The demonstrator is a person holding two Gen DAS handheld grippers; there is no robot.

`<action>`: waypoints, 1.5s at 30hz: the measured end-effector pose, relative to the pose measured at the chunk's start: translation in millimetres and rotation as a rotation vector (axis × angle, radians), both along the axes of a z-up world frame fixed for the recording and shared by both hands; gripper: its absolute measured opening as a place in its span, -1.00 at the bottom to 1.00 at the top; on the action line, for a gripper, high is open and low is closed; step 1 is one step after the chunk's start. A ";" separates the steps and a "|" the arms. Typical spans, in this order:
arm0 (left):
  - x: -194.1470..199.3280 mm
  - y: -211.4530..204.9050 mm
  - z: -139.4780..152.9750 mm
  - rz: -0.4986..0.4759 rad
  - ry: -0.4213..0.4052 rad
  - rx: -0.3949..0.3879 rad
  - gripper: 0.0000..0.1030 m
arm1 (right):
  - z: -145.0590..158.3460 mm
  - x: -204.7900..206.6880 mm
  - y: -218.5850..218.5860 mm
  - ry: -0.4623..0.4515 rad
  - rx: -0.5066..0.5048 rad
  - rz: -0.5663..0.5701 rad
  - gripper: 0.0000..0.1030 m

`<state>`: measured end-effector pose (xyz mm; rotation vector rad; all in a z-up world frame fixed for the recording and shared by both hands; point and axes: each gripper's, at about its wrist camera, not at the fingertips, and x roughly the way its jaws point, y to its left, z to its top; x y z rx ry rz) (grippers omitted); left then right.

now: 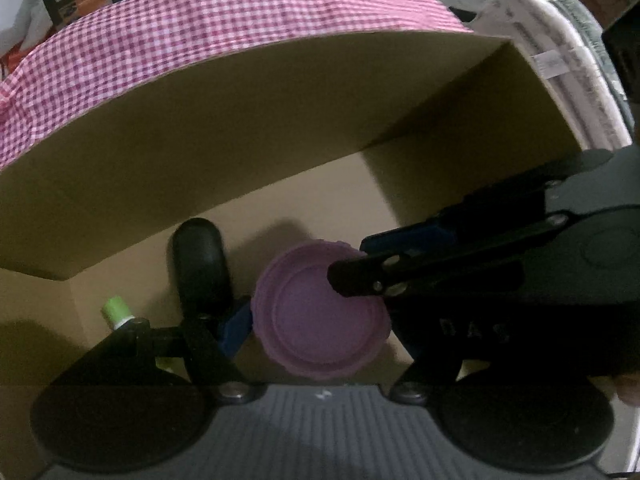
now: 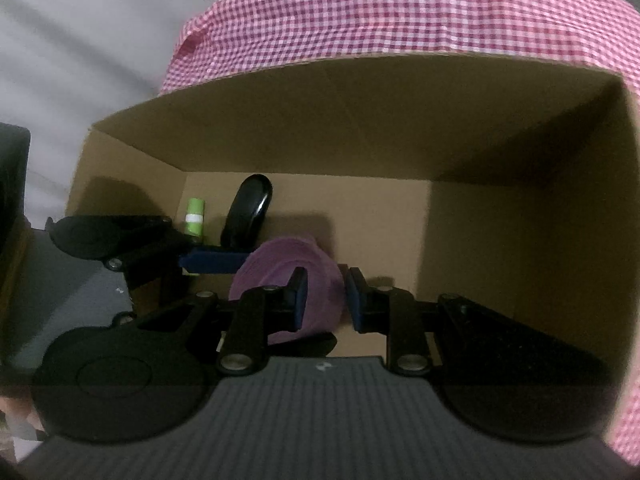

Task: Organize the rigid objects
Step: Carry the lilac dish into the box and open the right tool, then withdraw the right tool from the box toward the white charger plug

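A round purple lid (image 1: 320, 320) hangs low inside an open cardboard box (image 1: 240, 152), held by both grippers. My left gripper (image 1: 320, 324) spans its width; the left blue pad (image 1: 236, 328) presses on the rim, while the right pad is hidden behind the other tool. In the right wrist view, my right gripper (image 2: 326, 300) is shut narrowly across the purple lid (image 2: 320, 280), which shows edge-on there. The right gripper (image 1: 356, 276) reaches in from the right in the left wrist view. A black computer mouse (image 1: 200, 264) and a green tube (image 1: 116, 308) lie on the box floor to the left.
The box (image 2: 500, 248) stands against a pink checked cloth (image 1: 200, 32) behind it. The box floor to the right of the lid is bare cardboard. The mouse (image 2: 248, 212) and tube (image 2: 195, 216) sit near the far left corner. Folded white fabric (image 1: 560, 60) lies outside on the right.
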<state>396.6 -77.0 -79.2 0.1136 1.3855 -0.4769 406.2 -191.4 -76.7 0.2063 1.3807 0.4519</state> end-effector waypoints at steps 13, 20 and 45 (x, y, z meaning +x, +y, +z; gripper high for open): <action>8.8 22.9 12.4 0.077 -0.062 0.065 0.47 | 5.6 20.5 14.5 -0.080 0.057 -0.011 -0.46; -22.2 31.5 63.4 0.086 -0.142 -0.008 0.54 | 59.2 -10.7 -6.7 -0.187 0.092 -0.053 0.06; -268.7 50.2 138.6 -0.034 -0.454 -0.208 0.98 | 184.5 -319.3 -54.3 -0.723 -0.304 -0.150 0.98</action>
